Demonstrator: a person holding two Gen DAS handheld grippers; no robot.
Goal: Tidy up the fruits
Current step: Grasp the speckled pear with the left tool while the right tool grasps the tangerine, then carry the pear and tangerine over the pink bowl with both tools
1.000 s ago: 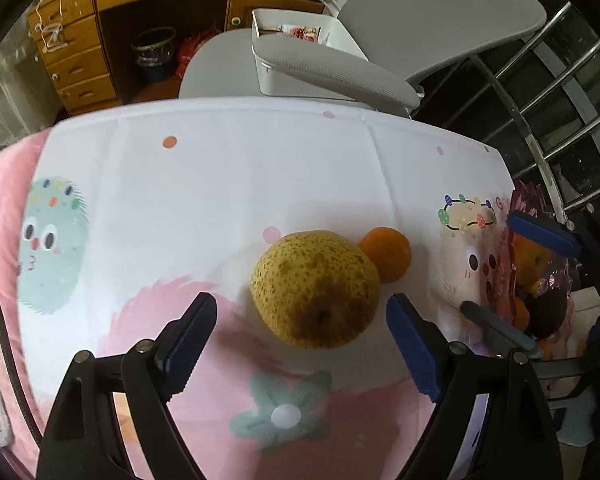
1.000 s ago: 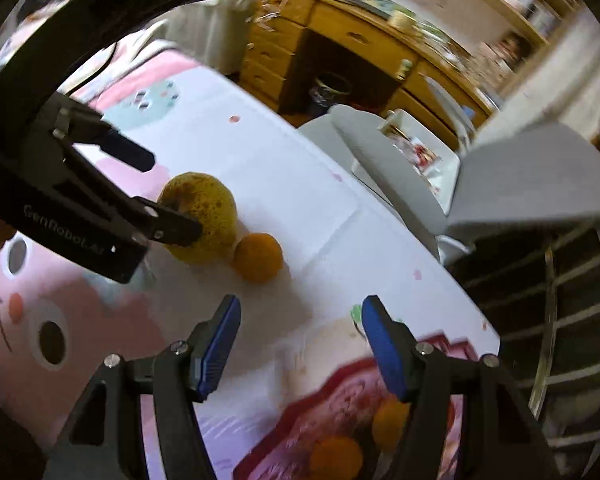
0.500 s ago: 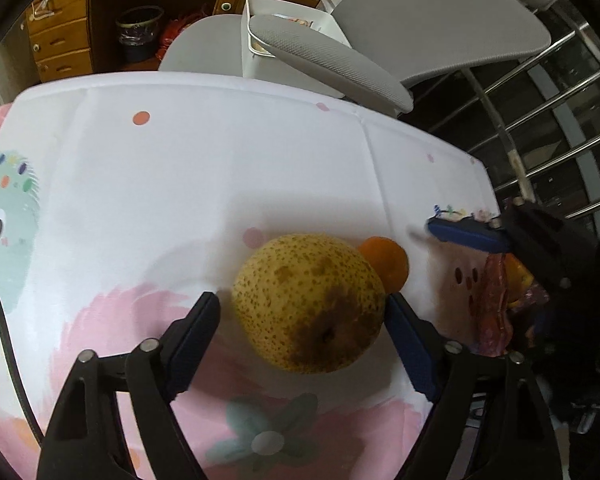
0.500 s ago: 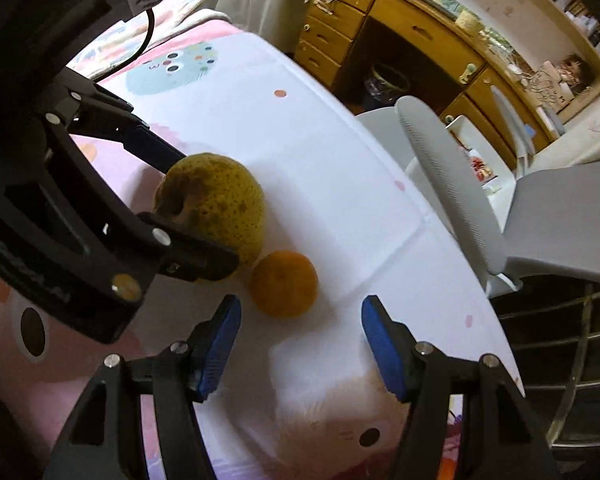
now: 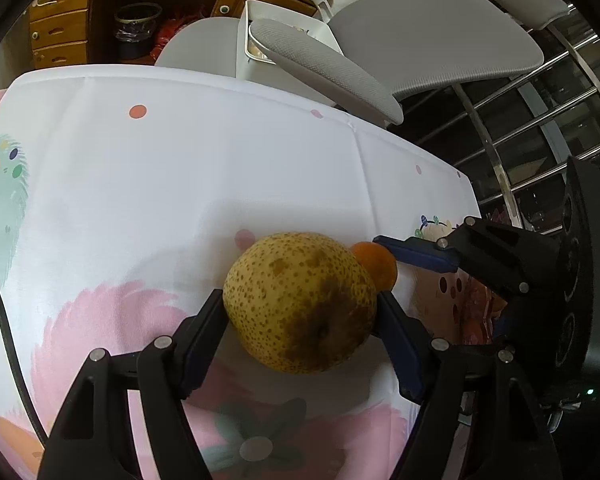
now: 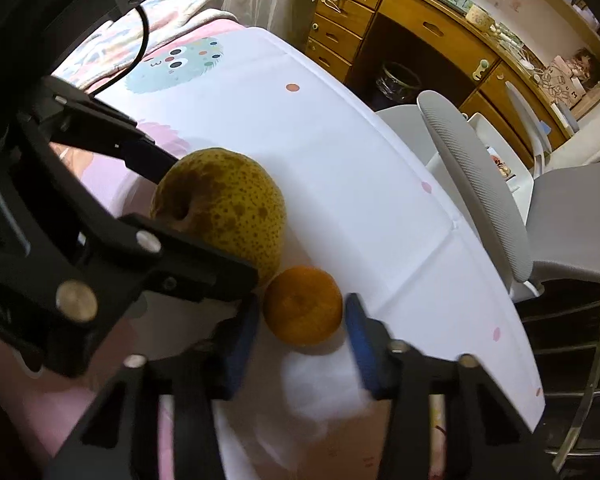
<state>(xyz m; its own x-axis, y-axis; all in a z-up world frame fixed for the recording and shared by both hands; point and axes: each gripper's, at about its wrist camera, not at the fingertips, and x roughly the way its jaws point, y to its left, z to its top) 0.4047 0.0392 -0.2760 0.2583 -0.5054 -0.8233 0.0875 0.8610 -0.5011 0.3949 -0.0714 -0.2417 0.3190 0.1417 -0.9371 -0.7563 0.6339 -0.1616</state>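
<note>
On the near part of the desk (image 5: 228, 160), over its printed cloth, a large speckled pear (image 5: 300, 300) lies touching a small orange (image 6: 303, 305) that sits just to its far right. Left tongs (image 5: 300, 320) press both pads against the pear's sides; right tongs (image 6: 300, 316) bracket the orange, pads at or very near its skin, firm pinch not confirmed. Step in hand looks like a double pickup; next move calls for seating both grips, then lifting each fruit apart so the crowded tongs don't knock together.
</note>
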